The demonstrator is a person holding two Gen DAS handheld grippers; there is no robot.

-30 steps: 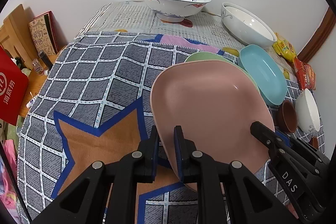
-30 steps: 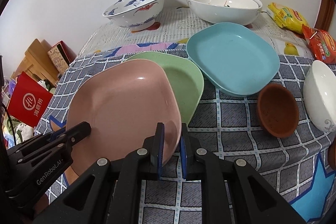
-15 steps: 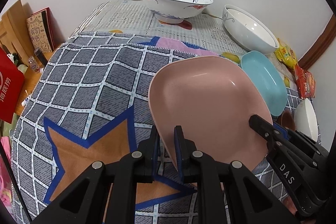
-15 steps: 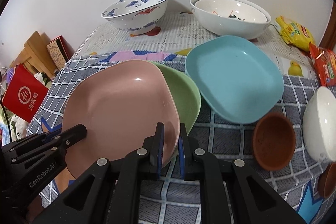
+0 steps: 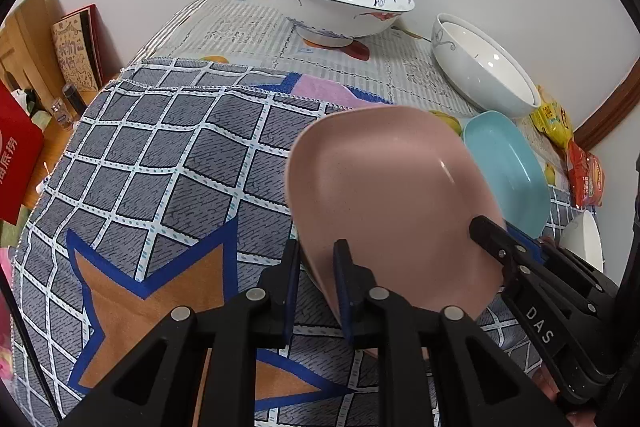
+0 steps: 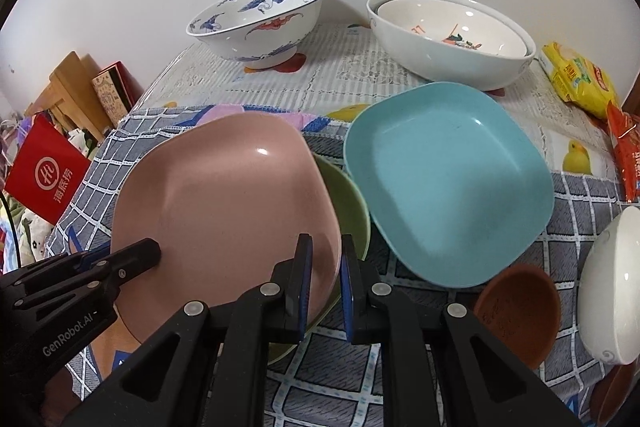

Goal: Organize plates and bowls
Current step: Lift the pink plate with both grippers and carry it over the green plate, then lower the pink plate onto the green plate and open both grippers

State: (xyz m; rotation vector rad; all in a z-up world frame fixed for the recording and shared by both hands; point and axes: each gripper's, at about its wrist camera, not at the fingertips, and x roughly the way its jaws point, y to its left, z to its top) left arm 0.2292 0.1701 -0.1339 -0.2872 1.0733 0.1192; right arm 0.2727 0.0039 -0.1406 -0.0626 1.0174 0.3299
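Cream bowl (image 6: 452,27) nests inside white bowl (image 6: 440,65).

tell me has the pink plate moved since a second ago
Yes. In the right wrist view the pink plate, clamped by both tongs, has shifted toward the blue plate, now covering most of the green plate beneath it.

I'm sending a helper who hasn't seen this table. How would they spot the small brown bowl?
Start at the big blue plate on the checked cloth. Just past its near right corner sits the small brown bowl, beside a white bowl. It is the small, dull, reddish-brown bowl among glossy white ones.
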